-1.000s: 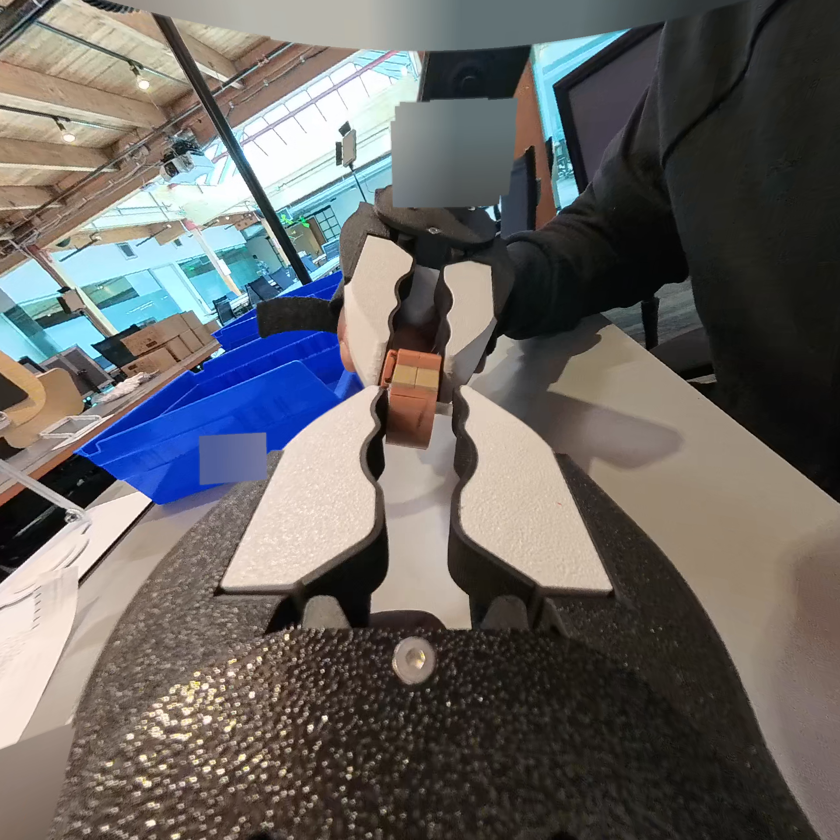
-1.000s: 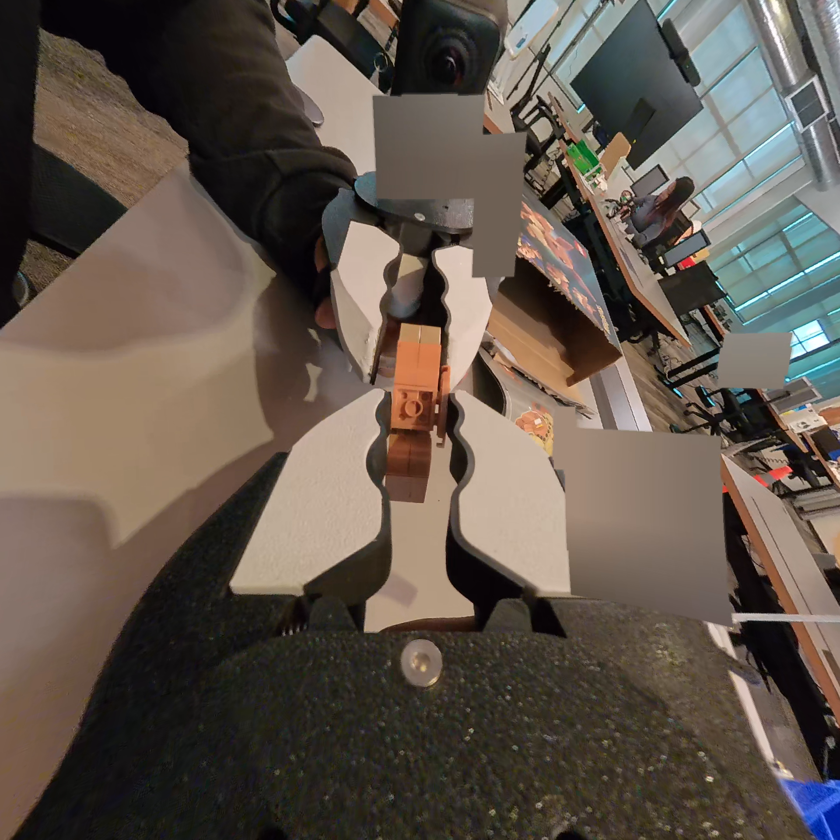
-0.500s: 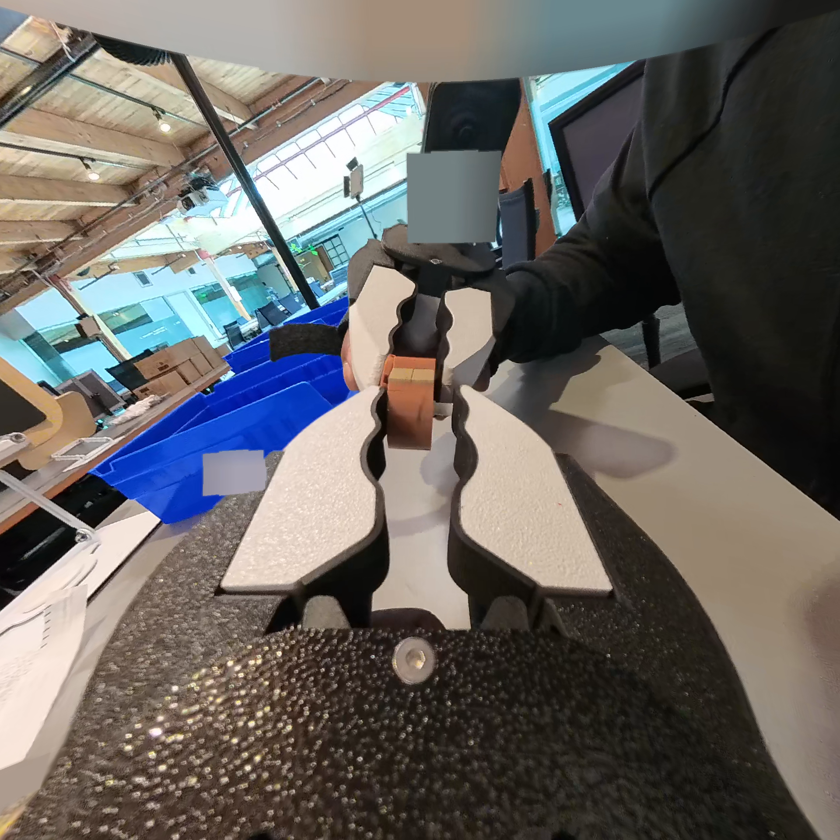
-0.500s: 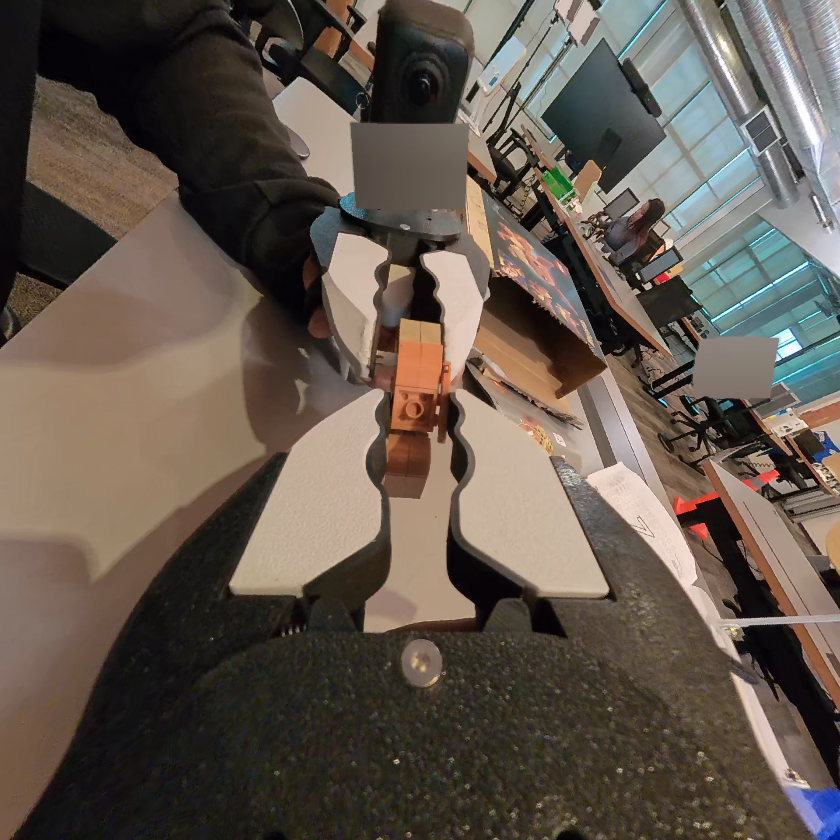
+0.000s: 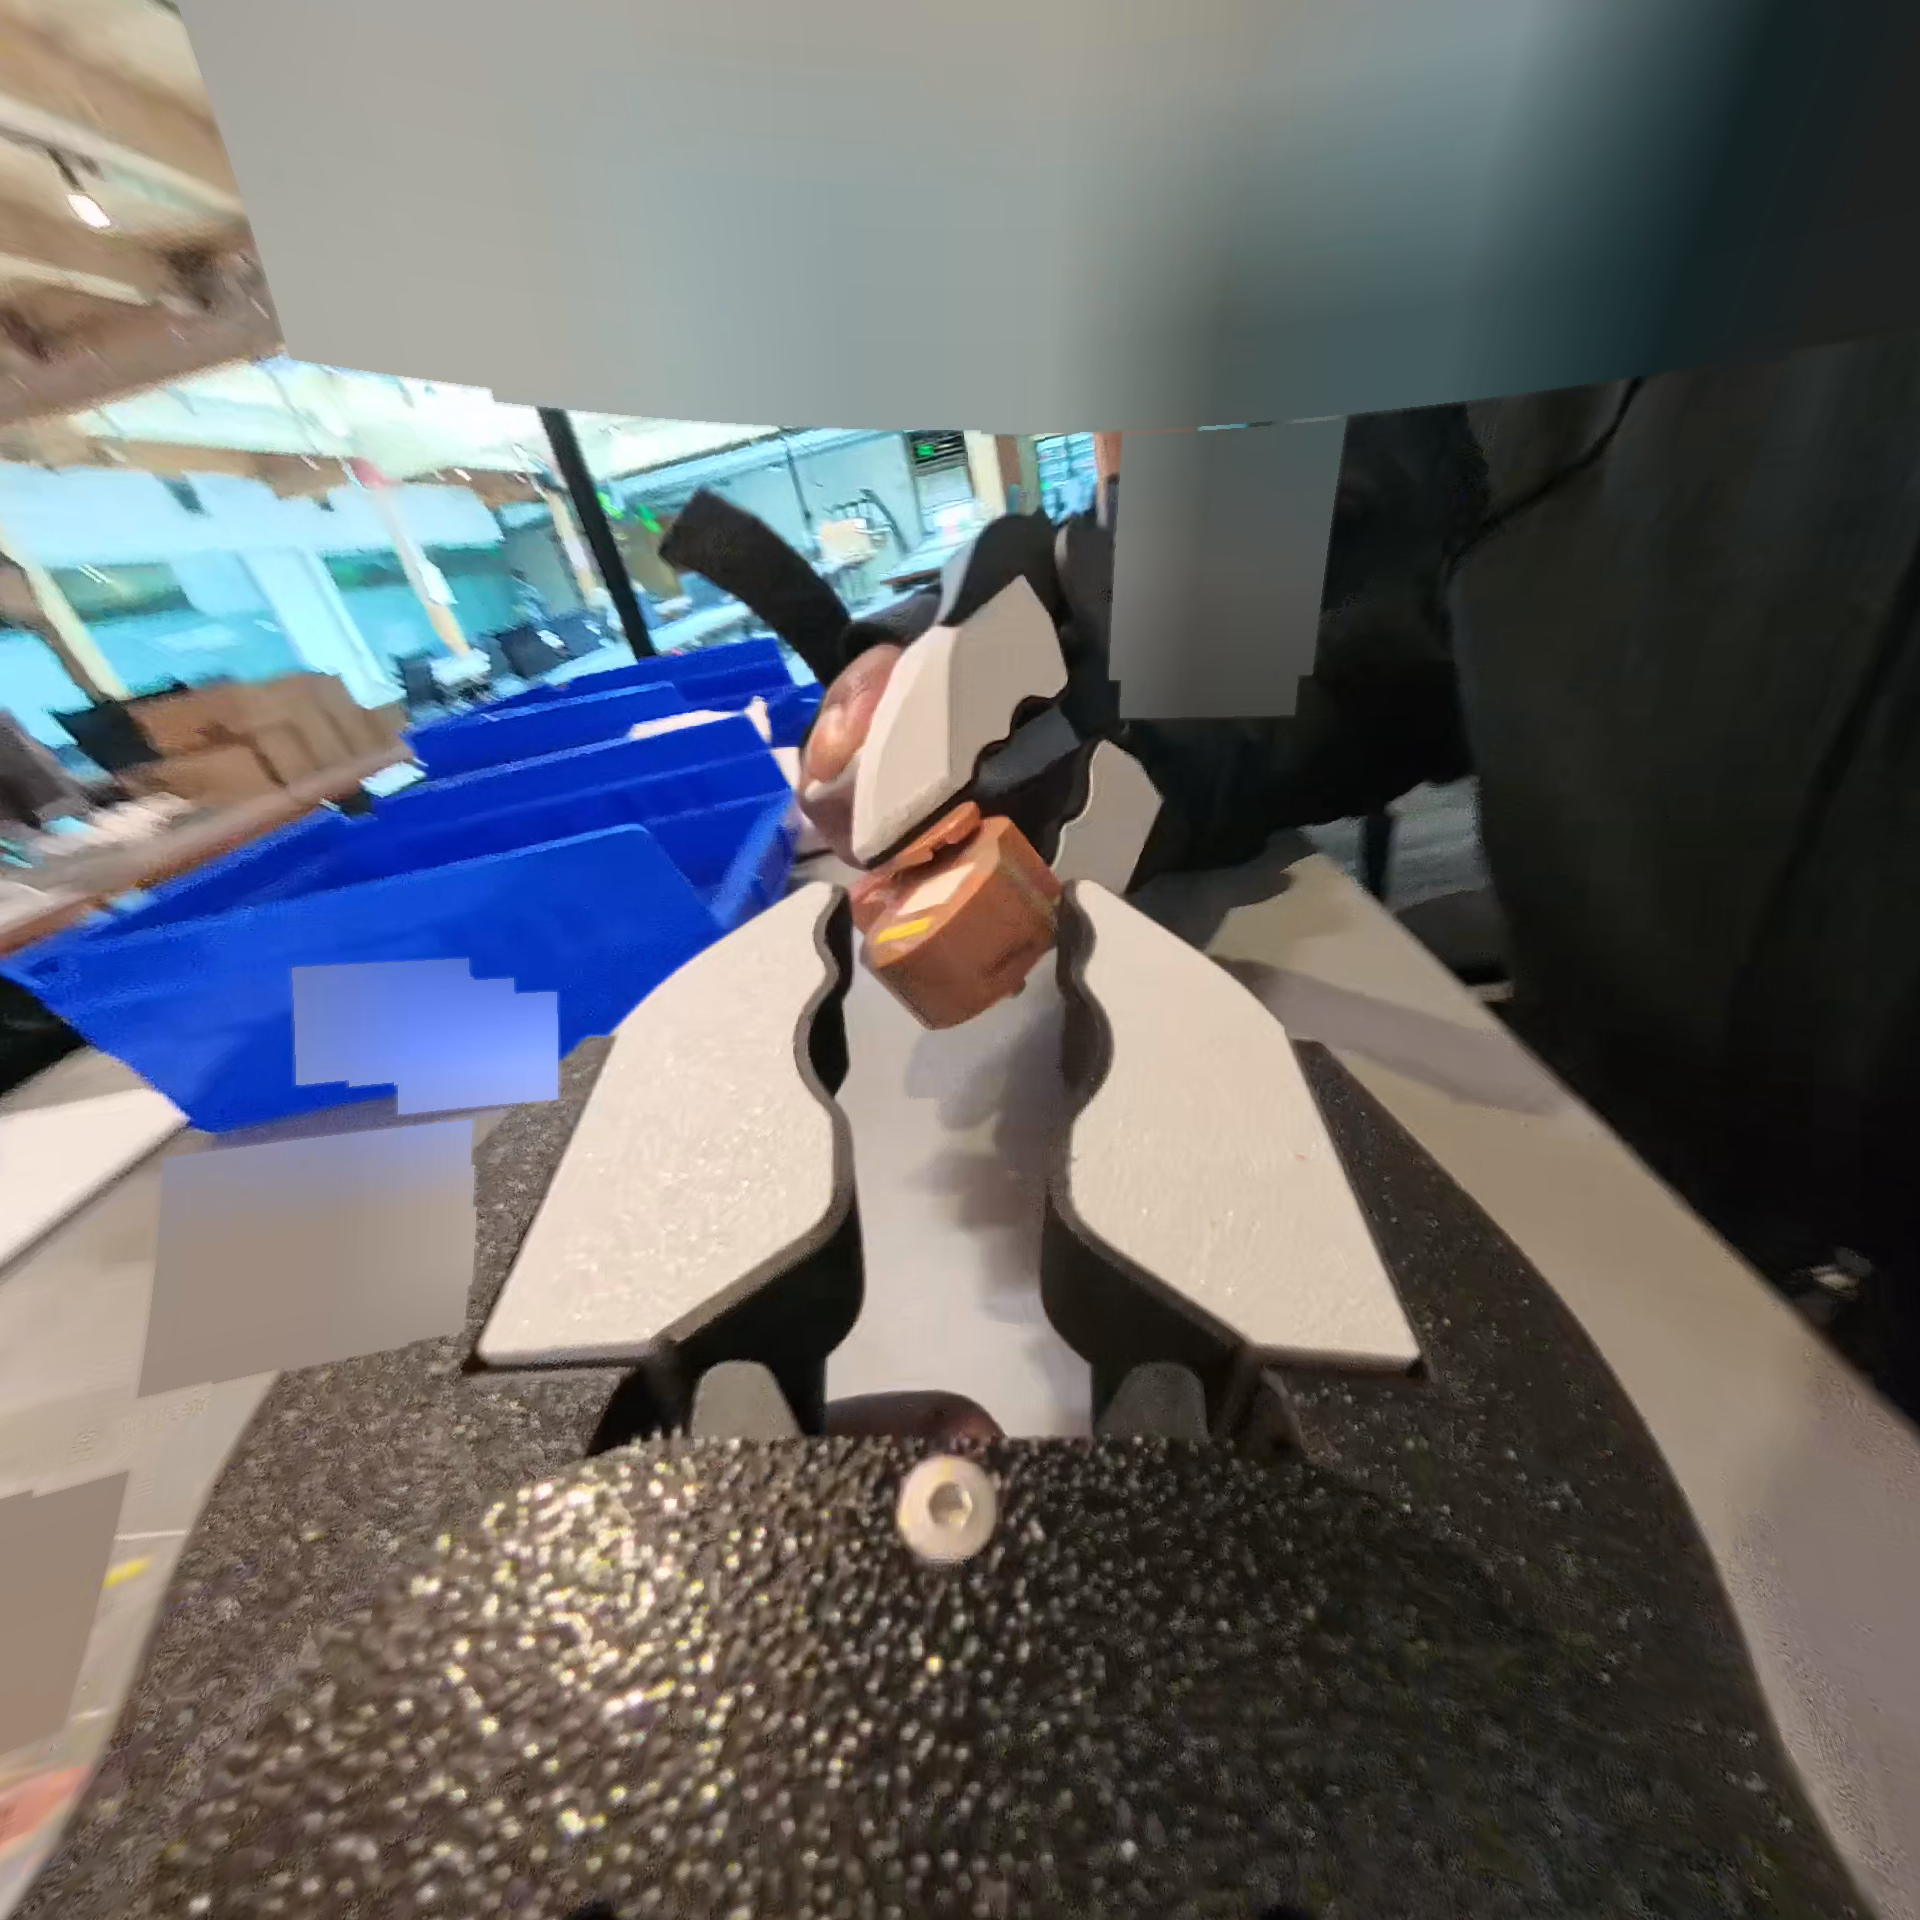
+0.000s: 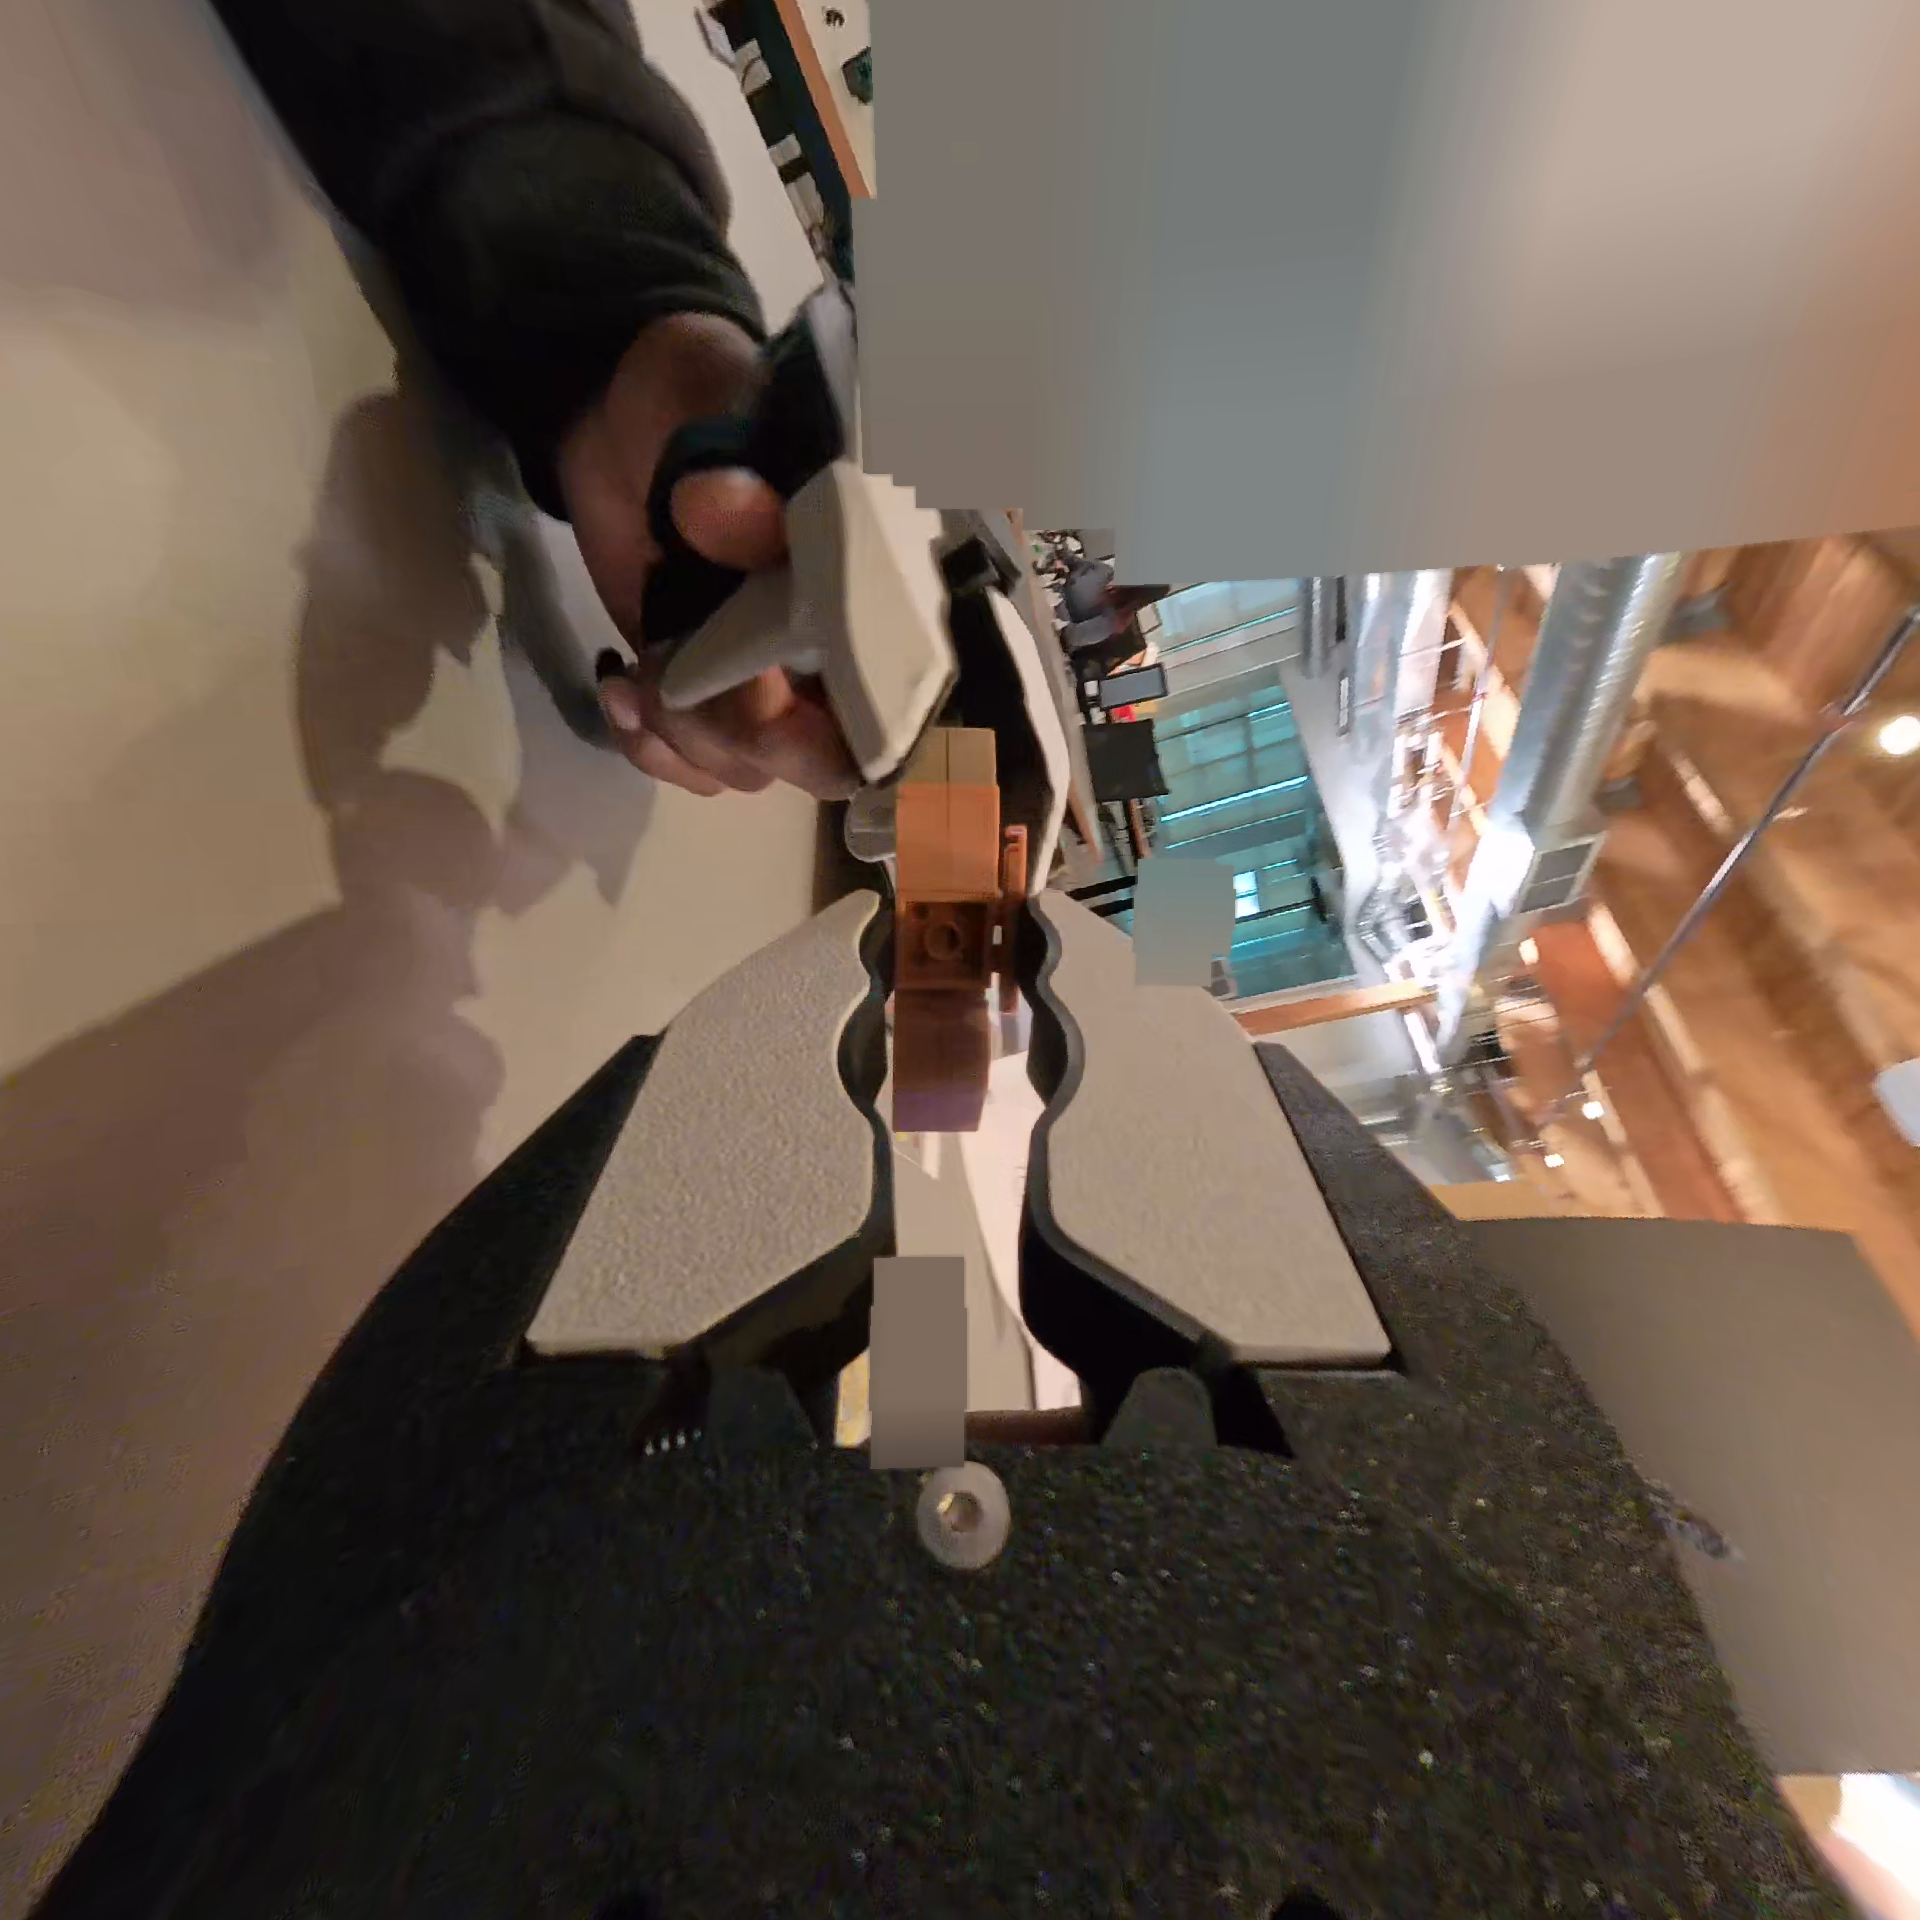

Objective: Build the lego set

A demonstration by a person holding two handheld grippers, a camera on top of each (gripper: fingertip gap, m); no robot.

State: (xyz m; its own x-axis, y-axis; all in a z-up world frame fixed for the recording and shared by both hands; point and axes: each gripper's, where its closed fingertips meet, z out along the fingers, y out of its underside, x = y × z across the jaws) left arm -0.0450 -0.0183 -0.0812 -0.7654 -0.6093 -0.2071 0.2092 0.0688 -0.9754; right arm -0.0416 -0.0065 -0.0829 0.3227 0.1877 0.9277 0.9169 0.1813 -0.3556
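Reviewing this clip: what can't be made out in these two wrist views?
Left wrist view: contents of the blue plastic bins, blurred, behind their walls.
Left wrist view: top of the orange-brown toy brick assembly, covered by the right tool.
Right wrist view: the assembly's far end, behind the left tool.
Both views: upper area, under grey patches.

A pale grey desk runs beside a row of deep blue plastic bins in a large open workshop, where tall glass windows let in bluish daylight, a black steel post rises behind, and silver ventilation ducts cross a warm timber ceiling lit by round spot lamps
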